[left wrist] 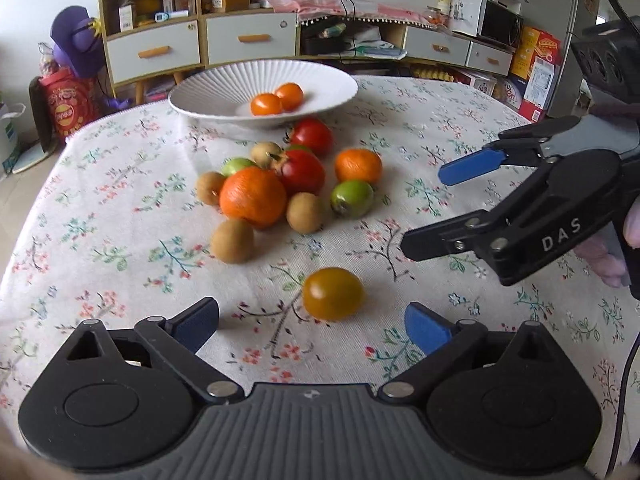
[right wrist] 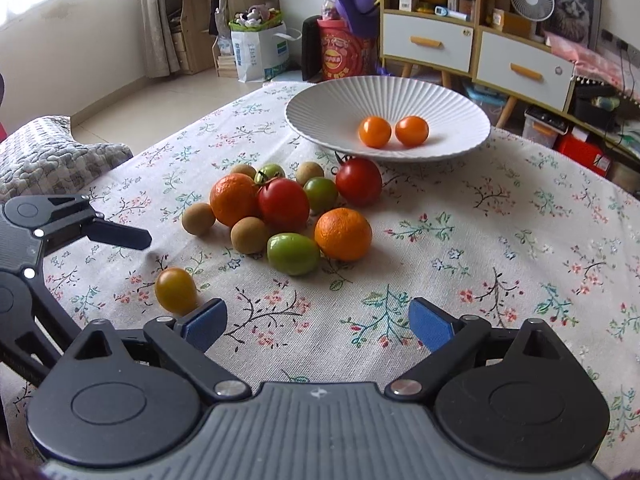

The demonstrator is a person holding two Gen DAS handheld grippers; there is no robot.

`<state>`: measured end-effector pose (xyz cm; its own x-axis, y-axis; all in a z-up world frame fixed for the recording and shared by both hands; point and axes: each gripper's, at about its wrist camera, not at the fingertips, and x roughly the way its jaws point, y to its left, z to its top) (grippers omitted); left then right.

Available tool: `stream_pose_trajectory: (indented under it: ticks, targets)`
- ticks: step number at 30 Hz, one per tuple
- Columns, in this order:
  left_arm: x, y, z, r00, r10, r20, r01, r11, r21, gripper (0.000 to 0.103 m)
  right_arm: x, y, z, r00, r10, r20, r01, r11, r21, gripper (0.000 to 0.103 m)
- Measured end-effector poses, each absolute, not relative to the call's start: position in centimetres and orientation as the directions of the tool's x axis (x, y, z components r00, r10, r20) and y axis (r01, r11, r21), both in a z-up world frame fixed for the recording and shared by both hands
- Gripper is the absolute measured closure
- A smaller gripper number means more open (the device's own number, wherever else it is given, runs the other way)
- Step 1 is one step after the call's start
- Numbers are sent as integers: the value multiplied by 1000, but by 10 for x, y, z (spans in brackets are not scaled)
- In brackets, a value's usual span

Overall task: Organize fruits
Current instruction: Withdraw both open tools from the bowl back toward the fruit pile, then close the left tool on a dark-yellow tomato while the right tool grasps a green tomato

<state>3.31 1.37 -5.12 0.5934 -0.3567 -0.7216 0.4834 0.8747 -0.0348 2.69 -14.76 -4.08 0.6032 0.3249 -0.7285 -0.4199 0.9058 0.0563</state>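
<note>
Fruits are waiting as you are lining up your left gripper, jaws spread wide and holding nothing, around a small amber-yellow cherry tomato lying just ahead, between the blue pads. You are hovering the right gripper nearby, equally wide and empty. Next, you are likely closing gently, then carrying it past the clustered pile to the white ribbed ceramic plate holding two orange tomatoes.

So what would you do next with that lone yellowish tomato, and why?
Probably ease the left gripper forward and close on the yellow tomato: it lies apart from the pile, just ahead of the open jaws, and two like it already sit in the white plate.
</note>
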Motion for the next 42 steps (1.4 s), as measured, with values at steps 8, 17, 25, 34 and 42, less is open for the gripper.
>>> stream_pose_trajectory:
  ticks: [8,17,25,34,42]
  targets:
    - [29,11,-50,606,-373,-703,499,866,-29,17,27,-139,-46,598,329,-731,-453,891,31,15]
    - [32,13,-46,610,-378,-697,479,876,-56,43,37,-130,-43,596,337,-729,-458,888,37,32]
    - [35,14,-44,592,-397,-701,476,875,-94,70,48,-127,-38,596,340,-727,-432,899,66,56]
    - [36,13,-43,588,-395,-706,474,875,-96,73,53,-125,-37,593,339,-730,-422,903,77,72]
    - [41,15,-43,593,-377,-711,444,890,-102,73,53,-128,-34,589,342,-732,-423,903,81,73]
